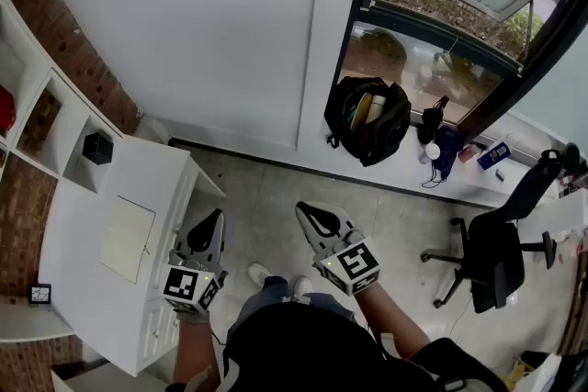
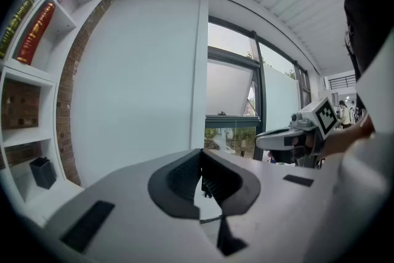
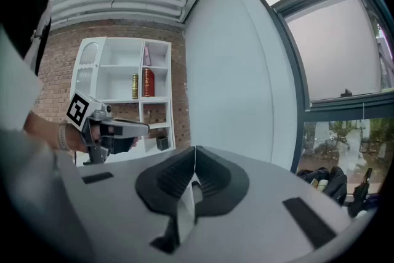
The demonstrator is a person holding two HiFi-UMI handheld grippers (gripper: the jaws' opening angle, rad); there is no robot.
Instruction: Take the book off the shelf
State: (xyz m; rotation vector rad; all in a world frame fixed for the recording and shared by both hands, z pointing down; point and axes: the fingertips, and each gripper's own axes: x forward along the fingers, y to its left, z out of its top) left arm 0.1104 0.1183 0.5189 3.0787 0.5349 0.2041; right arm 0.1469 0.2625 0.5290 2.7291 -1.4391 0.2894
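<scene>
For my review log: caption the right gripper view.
Right hand-held gripper, jaws shut and empty; left hand-held gripper and white shelf holding a red book off to its left.

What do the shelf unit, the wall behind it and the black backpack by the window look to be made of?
Shelf unit: probably painted or laminated board; smooth, matte white panels. Wall: bare brick, red-brown with mortar lines. Backpack: likely fabric; it slumps softly, open.
</scene>
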